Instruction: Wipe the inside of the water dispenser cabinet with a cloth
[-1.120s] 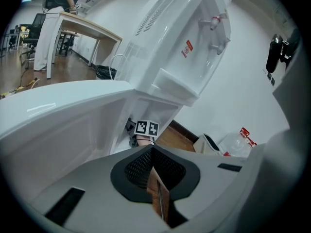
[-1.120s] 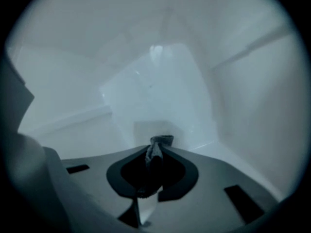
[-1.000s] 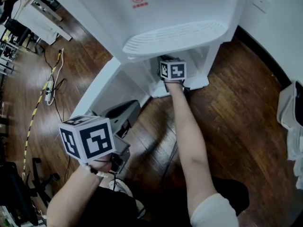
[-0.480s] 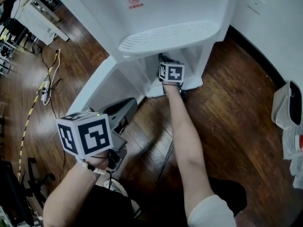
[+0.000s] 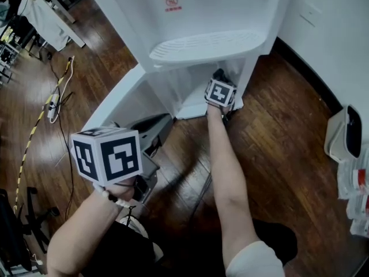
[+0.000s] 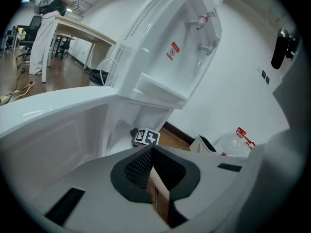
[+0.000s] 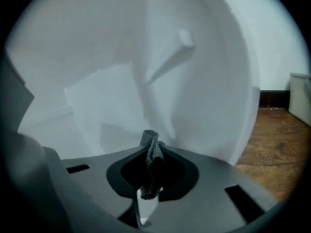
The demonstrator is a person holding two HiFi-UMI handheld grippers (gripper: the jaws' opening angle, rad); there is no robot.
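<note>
The white water dispenser stands on the wood floor with its lower cabinet open and its door swung out to the left. My right gripper reaches into the cabinet opening at its right side. It is shut on a grey cloth, a twisted fold of which sticks up between the jaws, close to the white inner wall. My left gripper is held low outside, beside the door, shut with nothing in it. In the left gripper view the dispenser and the right gripper's marker cube show ahead.
Cables and a power strip lie on the floor at left. A white bin and plastic bottles stand at the right by the wall. A desk is at the top left. Wood floor surrounds the dispenser.
My right gripper has shifted to the right inside the cabinet with the cloth. The left gripper has stayed about where it was.
</note>
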